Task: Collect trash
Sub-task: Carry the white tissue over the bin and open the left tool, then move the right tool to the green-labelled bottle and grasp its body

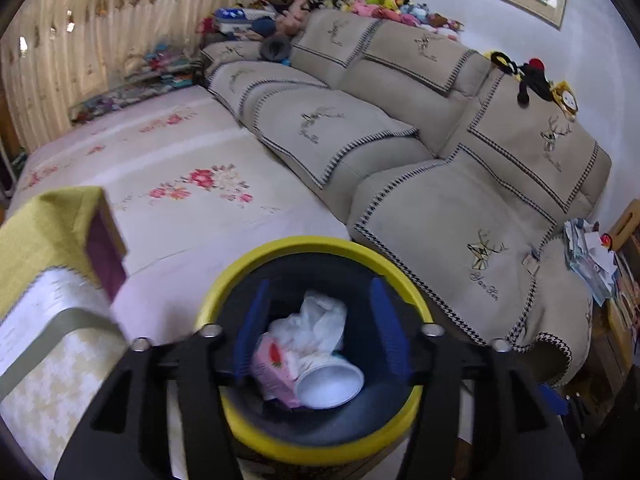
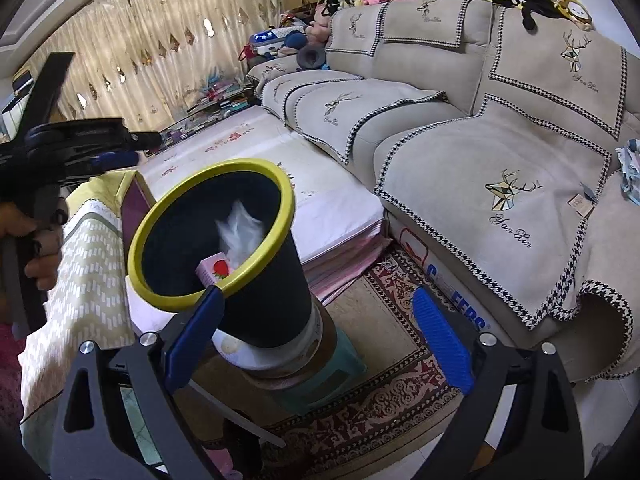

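Here the left gripper [image 1: 322, 330] hangs directly above the mouth of the trash bin [image 1: 280, 446], pointing steeply down into it, its blue fingers [image 1: 250, 326] spread apart with nothing between them. Inside the black, yellow-rimmed bin lie a crumpled white plastic bag [image 1: 316, 322], a pink carton [image 1: 274, 368] and a white cup [image 1: 330, 384] tipped on its side.

From the right wrist view, the right gripper [image 2: 316, 336] is held lower and nearer, aimed level at the bin's outer wall [image 2: 264, 296], its jaws wide apart and empty; its left fingertip sits against the yellow rim, though contact cannot be confirmed. The bin stands on a round stand atop a green stool [image 2: 320, 384] on a patterned rug [image 2: 384, 396]. At far left, a hand [image 2: 28, 248] grips the left gripper's handle. A beige sofa [image 2: 460, 152] runs along the right.
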{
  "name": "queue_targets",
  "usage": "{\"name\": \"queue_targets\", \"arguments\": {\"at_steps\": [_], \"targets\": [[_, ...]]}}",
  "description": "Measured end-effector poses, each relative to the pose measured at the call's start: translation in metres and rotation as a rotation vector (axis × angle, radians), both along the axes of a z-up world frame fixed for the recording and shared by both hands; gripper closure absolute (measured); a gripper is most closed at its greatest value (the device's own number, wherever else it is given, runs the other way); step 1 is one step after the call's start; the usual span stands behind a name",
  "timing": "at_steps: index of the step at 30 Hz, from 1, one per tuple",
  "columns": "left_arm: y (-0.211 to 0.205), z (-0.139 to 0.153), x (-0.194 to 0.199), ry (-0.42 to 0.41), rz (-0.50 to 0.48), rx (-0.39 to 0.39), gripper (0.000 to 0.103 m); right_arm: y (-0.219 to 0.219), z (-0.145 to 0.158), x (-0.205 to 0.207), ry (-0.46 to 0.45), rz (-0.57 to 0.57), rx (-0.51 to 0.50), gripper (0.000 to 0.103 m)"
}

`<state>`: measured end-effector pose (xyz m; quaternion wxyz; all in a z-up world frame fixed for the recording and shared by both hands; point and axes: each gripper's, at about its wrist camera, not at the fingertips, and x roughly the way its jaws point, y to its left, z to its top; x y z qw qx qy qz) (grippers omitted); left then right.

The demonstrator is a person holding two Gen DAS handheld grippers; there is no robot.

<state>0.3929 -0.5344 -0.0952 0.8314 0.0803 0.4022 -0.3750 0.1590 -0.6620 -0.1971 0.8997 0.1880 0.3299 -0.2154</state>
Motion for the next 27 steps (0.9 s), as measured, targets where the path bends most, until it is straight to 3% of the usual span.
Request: {"name": "queue_targets", "arguments": {"at_steps": [2, 4, 10, 16, 27], "targets": [[0.028, 0.018, -0.015, -0.045, 0.027, -0.016, 0.038, 0.006, -0.001, 0.002, -0.004, 0.018, 0.005, 0.013], [0.065, 0.036, -0.036, -0.089, 0.066, -0.041, 0.024, 0.014, -0.003, 0.006, -0.007, 0.042, 0.015, 0.013], [0.186, 0.075, -0.095, -0.175, 0.21, -0.104, 0.013, 0.046, -0.004, 0.019, -0.008, 0.131, 0.027, 0.013], [0.312, 0.087, -0.155, -0.267, 0.385, -0.073, 0.011, 0.099, 0.01, 0.034, -0.029, 0.252, -0.002, 0.012], [0.502, 0.083, -0.233, -0.315, 0.684, -0.003, 0.011, 0.246, 0.031, 0.071, -0.043, 0.556, -0.042, 0.012]]}}
